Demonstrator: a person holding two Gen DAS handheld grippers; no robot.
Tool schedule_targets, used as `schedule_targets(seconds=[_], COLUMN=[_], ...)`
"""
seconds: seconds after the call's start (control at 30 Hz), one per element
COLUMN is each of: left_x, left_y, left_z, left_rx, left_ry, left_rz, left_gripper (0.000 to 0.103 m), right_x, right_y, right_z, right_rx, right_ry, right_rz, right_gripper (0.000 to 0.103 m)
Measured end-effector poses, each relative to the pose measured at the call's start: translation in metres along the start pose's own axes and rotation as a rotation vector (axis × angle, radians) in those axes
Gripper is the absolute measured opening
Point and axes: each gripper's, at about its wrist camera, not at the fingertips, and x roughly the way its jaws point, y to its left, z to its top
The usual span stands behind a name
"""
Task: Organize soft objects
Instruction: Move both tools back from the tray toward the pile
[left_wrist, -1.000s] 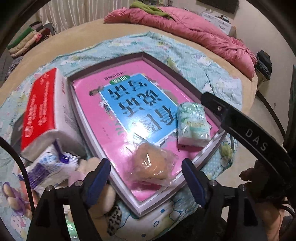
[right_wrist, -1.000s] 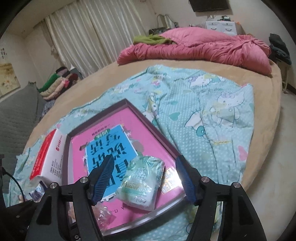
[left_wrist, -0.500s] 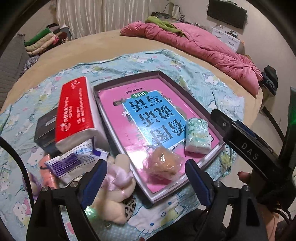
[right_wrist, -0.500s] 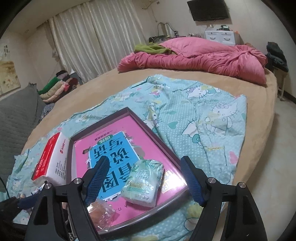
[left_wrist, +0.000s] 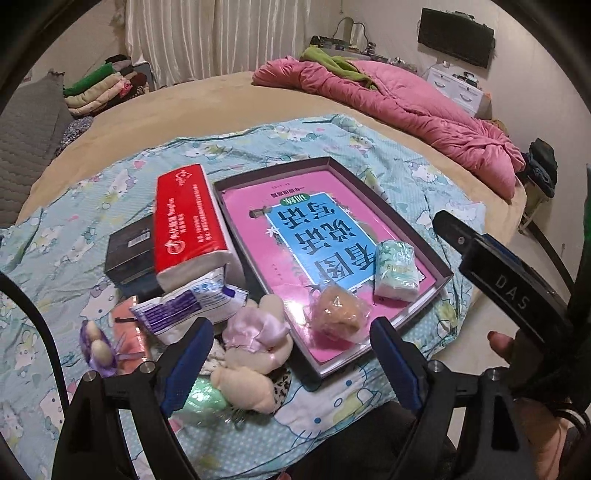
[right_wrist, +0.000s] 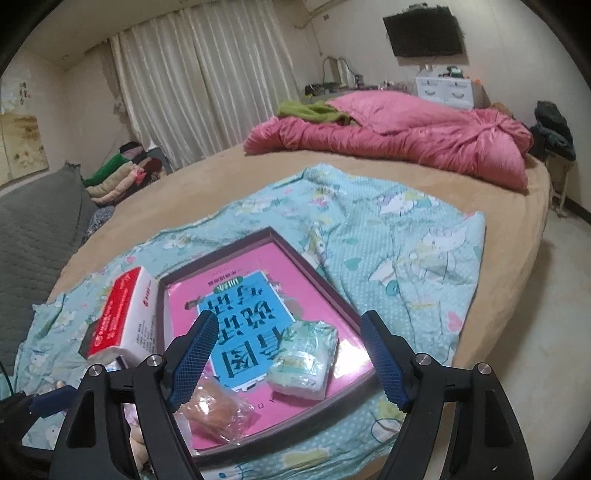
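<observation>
A pink tray (left_wrist: 334, 165) (right_wrist: 325, 284) lies on a teal sheet on the bed. In it lie a wrapped brown bun (left_wrist: 338, 312) (right_wrist: 212, 408) and a green-white tissue pack (left_wrist: 395, 267) (right_wrist: 304, 362). Left of the tray are a red tissue box (left_wrist: 186, 221) (right_wrist: 122, 317), a blue-white pack (left_wrist: 188, 304), a plush toy (left_wrist: 255, 347), a purple toy (left_wrist: 96, 347) and a green soft item (left_wrist: 203, 400). My left gripper (left_wrist: 291, 365) is open and empty, above the near edge of the tray and the plush. My right gripper (right_wrist: 288, 358) is open and empty, above the tissue pack.
A dark box (left_wrist: 129, 247) sits behind the red tissue box. A pink quilt (left_wrist: 406, 110) (right_wrist: 406, 140) lies at the far side of the bed. Folded clothes (left_wrist: 99, 86) are stacked at the far left. The bed edge and floor (right_wrist: 535, 332) are to the right.
Both grippers have pulled back and up from the tray, so more of the bed and the items left of the tray show. The bun and the tissue pack stay in the tray.
</observation>
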Motion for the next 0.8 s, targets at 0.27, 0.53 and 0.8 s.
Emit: schedule_targets(seconds=[0.27, 0.53, 0.8], left_x=[-0.020, -0.034, -0.051], left_y=[0.013, 0.031, 0.073], left_z=[-0.003, -0.009, -0.017], left_rx=[-0.020, -0.059, -0.140], left_ry=[-0.021, -0.031, -0.049], left_rz=[0.034, 0.043, 0.067], left_gripper=[0.086, 0.086, 0.086], right_x=[-0.021, -0.039, -0.050], right_y=[0.017, 0.039, 0.063], right_z=[0.003, 0.005, 0.002], right_rx=[-0.028, -0.057, -0.107], right_ry=[-0.001, -0.003, 0.000], right_rz=[0.042, 0.088, 0.130], right_gripper=[0.080, 0.080, 0.080])
